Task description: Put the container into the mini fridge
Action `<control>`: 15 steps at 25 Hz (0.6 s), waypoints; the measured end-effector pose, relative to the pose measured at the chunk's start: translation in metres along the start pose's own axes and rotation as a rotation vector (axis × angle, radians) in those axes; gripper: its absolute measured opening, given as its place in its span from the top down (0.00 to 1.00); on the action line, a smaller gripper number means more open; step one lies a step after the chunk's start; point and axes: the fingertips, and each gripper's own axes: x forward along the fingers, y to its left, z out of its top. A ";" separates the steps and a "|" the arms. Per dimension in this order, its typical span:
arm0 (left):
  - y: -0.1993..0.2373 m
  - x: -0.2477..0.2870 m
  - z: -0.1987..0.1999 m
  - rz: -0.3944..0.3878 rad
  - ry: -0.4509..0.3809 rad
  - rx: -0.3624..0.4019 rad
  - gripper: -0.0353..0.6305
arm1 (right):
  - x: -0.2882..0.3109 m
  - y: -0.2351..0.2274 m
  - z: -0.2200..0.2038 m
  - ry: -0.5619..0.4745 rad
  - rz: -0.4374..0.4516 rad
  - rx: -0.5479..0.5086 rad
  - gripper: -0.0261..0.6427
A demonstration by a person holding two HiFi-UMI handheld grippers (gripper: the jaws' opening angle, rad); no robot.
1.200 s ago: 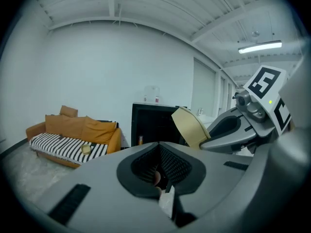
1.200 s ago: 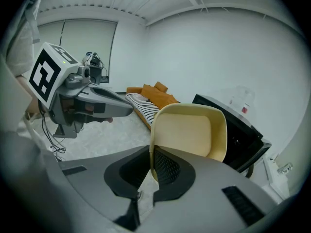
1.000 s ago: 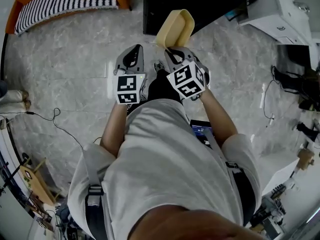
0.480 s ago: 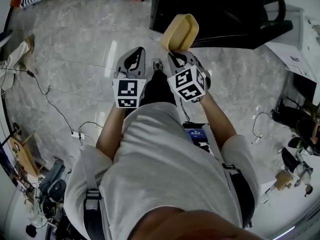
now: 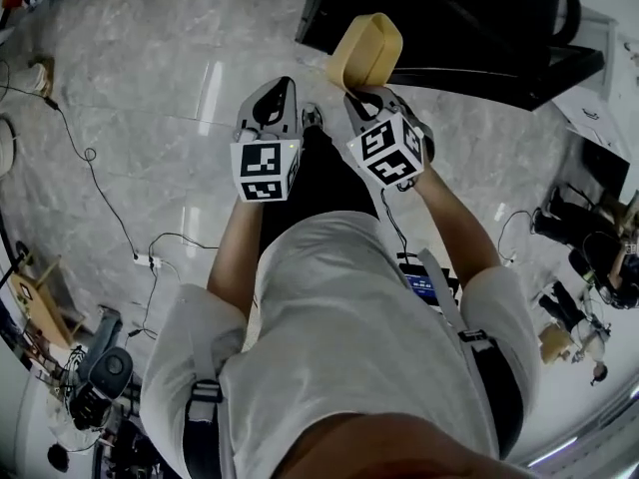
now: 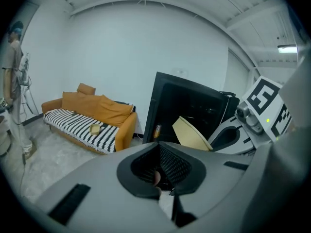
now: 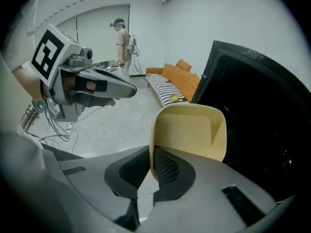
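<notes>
A pale yellow open container [image 5: 366, 53] is held by one wall, with my right gripper [image 5: 363, 95] shut on it; it tilts up toward the black mini fridge [image 5: 449, 23]. In the right gripper view the container [image 7: 189, 130] fills the space above the jaws [image 7: 151, 165], with the fridge [image 7: 262, 120] dark and close on the right. My left gripper [image 5: 281, 88] hangs beside it on the left, shut with nothing held. In the left gripper view the container [image 6: 190, 134] stands in front of the fridge's open front [image 6: 187, 106].
An orange sofa [image 6: 92, 113] with a striped cover stands left of the fridge by the wall. Cables [image 5: 95, 193] trail across the marble floor at the left. Gear and boxes crowd the right side [image 5: 584, 238]. Another person [image 7: 123, 40] stands far off.
The head view has swung round and the fridge sits nearer and wider at the top. Both grippers stay side by side, the container still in the right one.
</notes>
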 end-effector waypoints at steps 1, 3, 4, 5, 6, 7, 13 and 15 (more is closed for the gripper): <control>0.007 0.001 -0.007 -0.011 0.000 0.018 0.93 | 0.006 0.005 0.000 0.006 -0.006 -0.009 0.90; 0.015 0.005 -0.021 -0.030 -0.006 0.034 0.93 | 0.015 0.012 -0.004 0.021 -0.010 -0.013 0.90; 0.015 0.010 -0.027 -0.037 -0.014 0.027 0.93 | 0.019 0.012 -0.009 0.032 -0.010 -0.013 0.90; 0.014 0.018 -0.031 -0.040 -0.023 0.017 0.93 | 0.023 0.009 -0.014 0.046 -0.009 -0.012 0.90; 0.013 0.027 -0.035 -0.040 -0.031 0.009 0.93 | 0.027 0.005 -0.019 0.057 -0.010 -0.013 0.90; 0.011 0.036 -0.038 -0.038 -0.037 0.005 0.93 | 0.031 0.000 -0.022 0.065 -0.012 -0.014 0.90; 0.029 0.084 -0.075 0.003 -0.046 -0.113 0.93 | 0.083 -0.028 -0.033 0.119 -0.008 -0.030 0.90; 0.040 0.100 -0.090 0.028 -0.055 -0.181 0.93 | 0.105 -0.036 -0.040 0.138 0.005 -0.031 0.90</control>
